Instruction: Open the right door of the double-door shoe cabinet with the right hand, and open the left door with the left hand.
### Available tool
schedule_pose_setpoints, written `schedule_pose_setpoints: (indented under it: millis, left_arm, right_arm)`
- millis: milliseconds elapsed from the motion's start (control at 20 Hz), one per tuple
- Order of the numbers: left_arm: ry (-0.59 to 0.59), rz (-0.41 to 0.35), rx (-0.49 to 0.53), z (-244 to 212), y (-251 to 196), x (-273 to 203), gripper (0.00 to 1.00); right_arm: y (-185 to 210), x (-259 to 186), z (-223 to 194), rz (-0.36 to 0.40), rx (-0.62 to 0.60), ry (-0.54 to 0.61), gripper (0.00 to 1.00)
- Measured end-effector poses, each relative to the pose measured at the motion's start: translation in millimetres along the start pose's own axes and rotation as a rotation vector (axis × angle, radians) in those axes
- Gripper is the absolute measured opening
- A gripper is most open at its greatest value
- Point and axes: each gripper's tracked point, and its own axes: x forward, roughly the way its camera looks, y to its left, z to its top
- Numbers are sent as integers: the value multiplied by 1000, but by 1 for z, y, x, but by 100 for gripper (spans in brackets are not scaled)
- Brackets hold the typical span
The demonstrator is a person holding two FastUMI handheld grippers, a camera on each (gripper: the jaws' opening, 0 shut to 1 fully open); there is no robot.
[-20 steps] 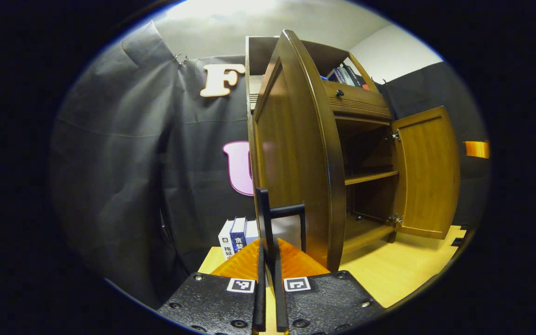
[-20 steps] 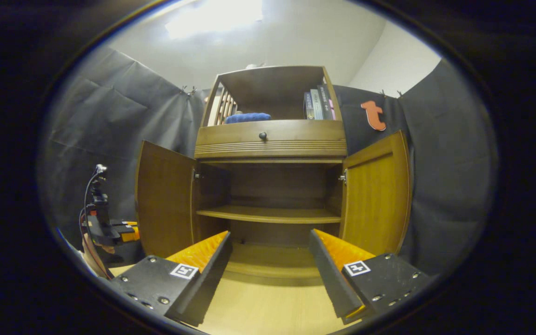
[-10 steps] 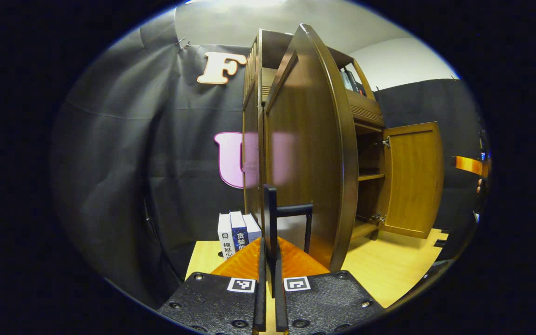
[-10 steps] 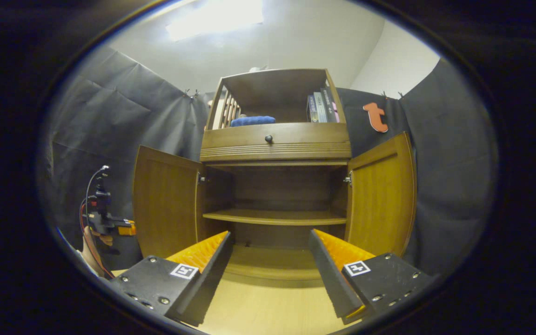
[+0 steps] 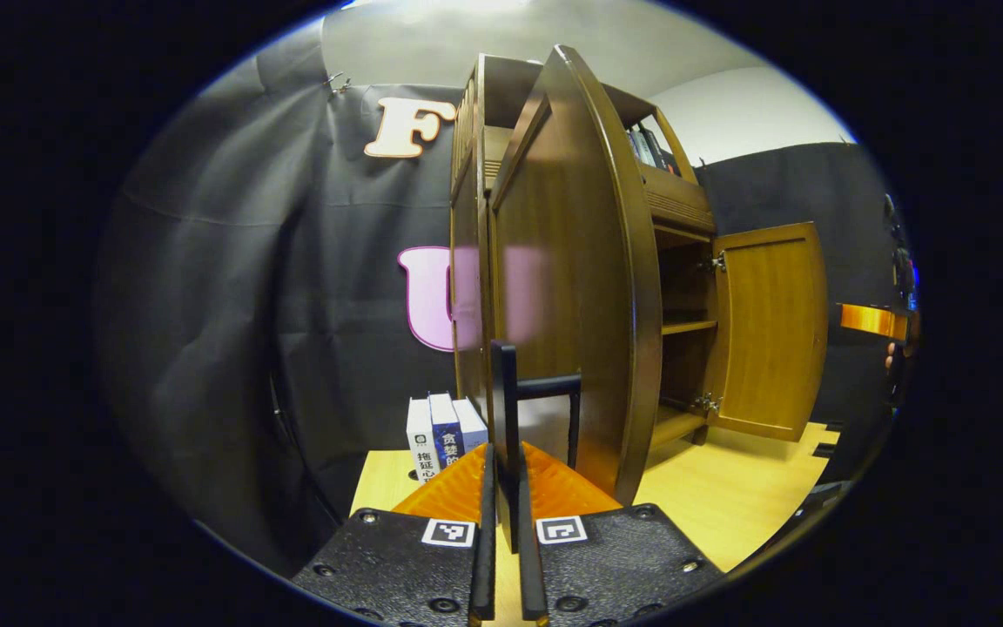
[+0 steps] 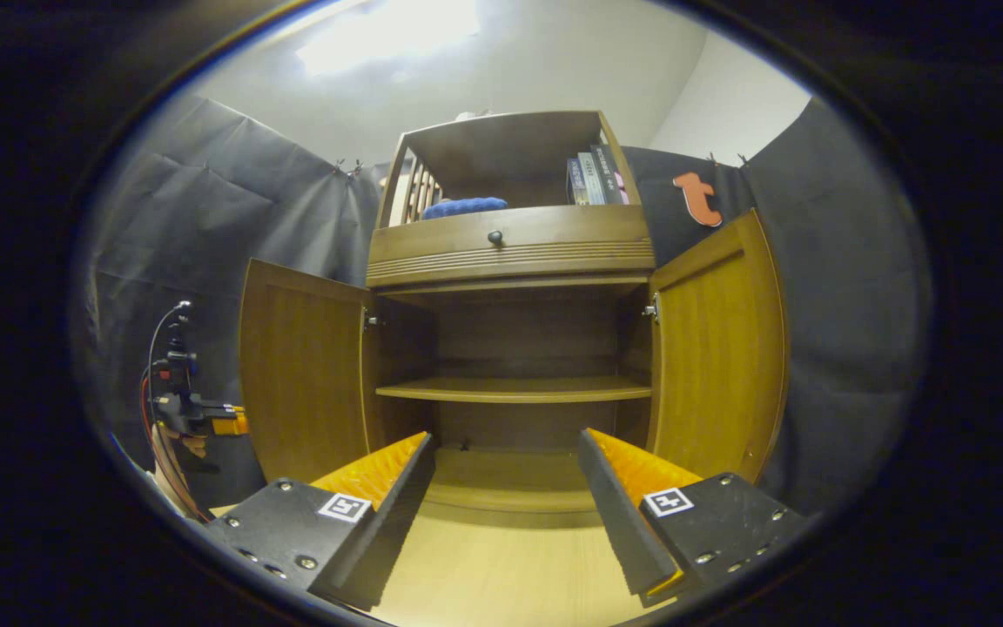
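Note:
The brown wooden shoe cabinet (image 6: 510, 252) stands with both doors swung wide. In the right gripper view its left door (image 6: 306, 366) and right door (image 6: 715, 348) flank bare shelves. My right gripper (image 6: 506, 440) hovers open in front of the lower shelf, holding nothing. In the left gripper view the left door (image 5: 571, 287) is seen edge-on, close up. Its black bar handle (image 5: 506, 392) sits between my left gripper's (image 5: 506, 453) fingers, which are shut on it. The right door (image 5: 771, 331) shows beyond. The left gripper (image 6: 205, 422) appears far left, held by a hand.
Three books (image 5: 445, 431) stand on the light wooden floor (image 5: 728, 496) beside the cabinet's left side. On the top shelf lie a blue cloth (image 6: 465, 207) and upright books (image 6: 593, 178). A drawer with a round knob (image 6: 494, 236) sits above the doors. Black cloth walls surround.
The left door swung further out with my left gripper on its handle, mostly in the first half second. The right gripper stayed open, shifting slightly toward the cabinet.

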Motion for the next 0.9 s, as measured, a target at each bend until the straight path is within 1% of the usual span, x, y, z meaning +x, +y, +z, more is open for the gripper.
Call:
schedule_pose_setpoints:
  millis: [50,100,150,250,300,350,400,450,500,550,600,650,700,750,800,850,900]
  left_arm:
    - [0,17,1,-3,1,-7,9]
    - [-7,41,7,-2,2,-14,17]
    - [-9,68,9,-2,4,-20,13]
    - [2,124,8,0,9,-33,22]
    - [-9,154,7,5,11,-40,30]
    - [-28,172,18,13,8,-48,34]
    - [-45,200,36,22,7,-55,38]
    - [-65,224,52,28,6,-62,41]
    - [-88,236,61,36,1,-69,48]
    - [-116,238,63,45,-8,-75,54]
    - [-137,236,56,52,-17,-79,60]
    - [-156,229,48,58,-25,-81,66]
    - [-165,217,46,62,-34,-82,73]
    - [-164,208,47,62,-44,-81,79]
    - [-168,204,50,65,-53,-79,85]
    - [-181,196,56,71,-62,-78,85]
    - [-191,193,65,75,-71,-77,86]
  right_arm:
    - [-1,-1,-1,3,4,-4,94]
    - [-2,-2,-1,4,8,-8,94]
    - [-3,-3,-1,5,11,-9,94]
    - [-6,-4,-4,4,14,-11,94]
    - [-7,-5,-3,6,20,-15,98]
    - [-9,-7,-3,11,31,-25,94]
    - [-9,-9,0,17,44,-35,94]
    - [-10,-11,3,20,51,-45,98]
    - [-12,-13,6,19,53,-52,98]
    - [-14,-16,9,18,51,-58,94]
    - [-15,-20,11,18,50,-65,98]
    - [-16,-25,15,19,53,-72,98]
    - [-17,-29,20,19,55,-78,94]
    - [-18,-35,24,19,53,-89,98]
    - [-20,-41,30,15,50,-102,94]
    - [-22,-46,36,7,50,-116,98]
    - [-26,-52,40,-3,47,-123,98]
